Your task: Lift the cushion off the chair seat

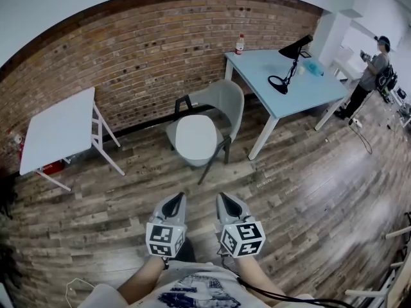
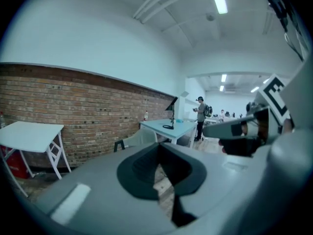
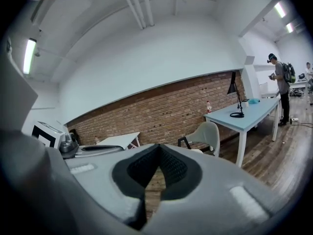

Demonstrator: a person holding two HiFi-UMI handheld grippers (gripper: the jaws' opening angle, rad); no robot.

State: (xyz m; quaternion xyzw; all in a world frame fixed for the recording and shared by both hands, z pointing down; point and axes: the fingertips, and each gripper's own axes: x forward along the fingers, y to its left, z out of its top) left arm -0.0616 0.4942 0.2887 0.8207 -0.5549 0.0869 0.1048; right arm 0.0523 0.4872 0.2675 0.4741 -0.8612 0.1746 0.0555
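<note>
Left claw (image 1: 173, 199) closed tight, jaws together on nothing. Right claw (image 1: 227, 197) the same: jaws met, empty. Both low in the head view, side by side, well short of the chair (image 1: 225, 101) and pointed toward it, tipped a little downward. A marker cube (image 1: 166, 239) at the rear of each.

Cushion (image 1: 194, 138): white, oval, flat on the chair's seat and covering most of it, well apart from either claw. Chair itself a grey shell on dark legs, back toward the brick wall (image 1: 160, 50), feet on the wood floor (image 1: 308, 185).

Just right of the chair, a pale blue tabletop (image 1: 302, 88) on white legs. On it a black lamp (image 1: 289, 59), a bottle (image 1: 240, 43) with a red cap at the corner nearest the wall, and a small blue-green thing too small to name. Left of the chair, well apart, a white folding tabletop (image 1: 58, 130). Far right of the chair, past the blue tabletop, a person (image 1: 374, 76) standing with a backpack.

In the left claw view, dark pads shut against each other (image 2: 157, 151), only floor showing below the tips, chair (image 2: 139, 137) ahead beyond them. In the right claw view, pads likewise closed (image 3: 157, 151), chair (image 3: 208, 130) ahead and to the right of the tips, beside the blue tabletop.
</note>
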